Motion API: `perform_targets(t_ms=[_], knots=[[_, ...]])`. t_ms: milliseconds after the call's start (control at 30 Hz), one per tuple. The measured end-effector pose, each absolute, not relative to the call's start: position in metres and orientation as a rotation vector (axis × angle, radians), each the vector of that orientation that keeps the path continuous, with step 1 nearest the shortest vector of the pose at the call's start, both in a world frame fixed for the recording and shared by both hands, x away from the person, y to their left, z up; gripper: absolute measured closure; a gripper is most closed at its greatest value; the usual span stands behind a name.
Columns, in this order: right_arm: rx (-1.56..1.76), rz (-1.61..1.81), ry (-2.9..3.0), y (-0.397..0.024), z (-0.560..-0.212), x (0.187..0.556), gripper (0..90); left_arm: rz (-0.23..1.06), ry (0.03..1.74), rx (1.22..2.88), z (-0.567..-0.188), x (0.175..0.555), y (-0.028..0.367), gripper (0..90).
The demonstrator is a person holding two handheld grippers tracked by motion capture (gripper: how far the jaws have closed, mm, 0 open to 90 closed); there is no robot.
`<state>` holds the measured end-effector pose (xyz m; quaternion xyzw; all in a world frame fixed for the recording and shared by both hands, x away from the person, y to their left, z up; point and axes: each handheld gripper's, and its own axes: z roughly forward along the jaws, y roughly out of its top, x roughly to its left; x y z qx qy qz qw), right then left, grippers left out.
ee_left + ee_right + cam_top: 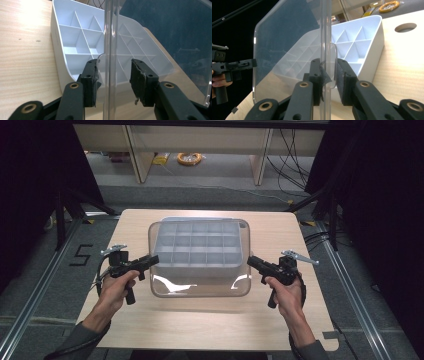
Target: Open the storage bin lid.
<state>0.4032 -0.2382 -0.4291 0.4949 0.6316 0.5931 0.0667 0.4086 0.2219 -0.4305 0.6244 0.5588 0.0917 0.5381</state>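
While level, both tongs (154, 260) flank lid (200, 287).

A light wooden table (210, 325) with rounded corners carries one thing directly — a white compartment tray (197, 245), divided by thin walls into a grid of small cells. In the left gripper view the tray sits just beyond the fingers (91, 82), its near rounded corner between and behind them, bare wood (25, 62) spreading to their left. In the right gripper view the tray (359, 45) lies past the fingertips (344, 80) and to their right, and further right the tabletop (402, 65) has a round hole (405, 27) — near the tray's far corner.
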Motion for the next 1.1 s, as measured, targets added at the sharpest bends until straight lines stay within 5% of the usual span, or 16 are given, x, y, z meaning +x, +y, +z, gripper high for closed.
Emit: perform_targets(t_ms=[1100], knots=[[1.541,1.785,1.96,-0.233,-0.458,0.35,77.1,0.159,1.343,1.521,-0.459,0.357,0.234,58.1]])
